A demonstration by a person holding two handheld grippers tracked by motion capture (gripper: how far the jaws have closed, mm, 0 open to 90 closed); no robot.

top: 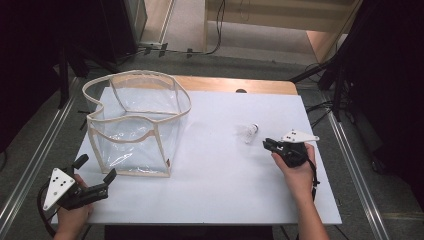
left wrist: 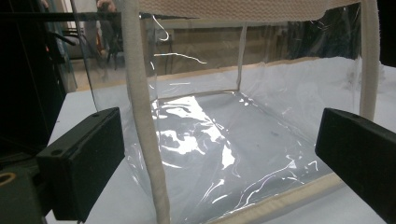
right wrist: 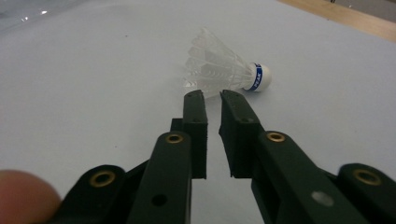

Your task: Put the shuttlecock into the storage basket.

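Note:
A white feather shuttlecock (top: 249, 132) with a blue band on its cork lies on its side on the white table (top: 225, 190), right of centre. My right gripper (top: 265, 144) sits just short of it, jaws nearly together with a thin slit and nothing between them. In the right gripper view the shuttlecock (right wrist: 224, 70) lies right beyond the gripper's tips (right wrist: 212, 95). A clear plastic bag (top: 135, 135) with cream fabric edging stands open at the left. My left gripper (top: 96, 167) is open near the front left corner, facing the bag (left wrist: 210, 140) between its wide jaws (left wrist: 219, 126).
A wooden strip (top: 240, 86) runs along the table's far edge. Black stands and cables (top: 340, 75) surround the table on the floor. The table's front edge is close to both hands.

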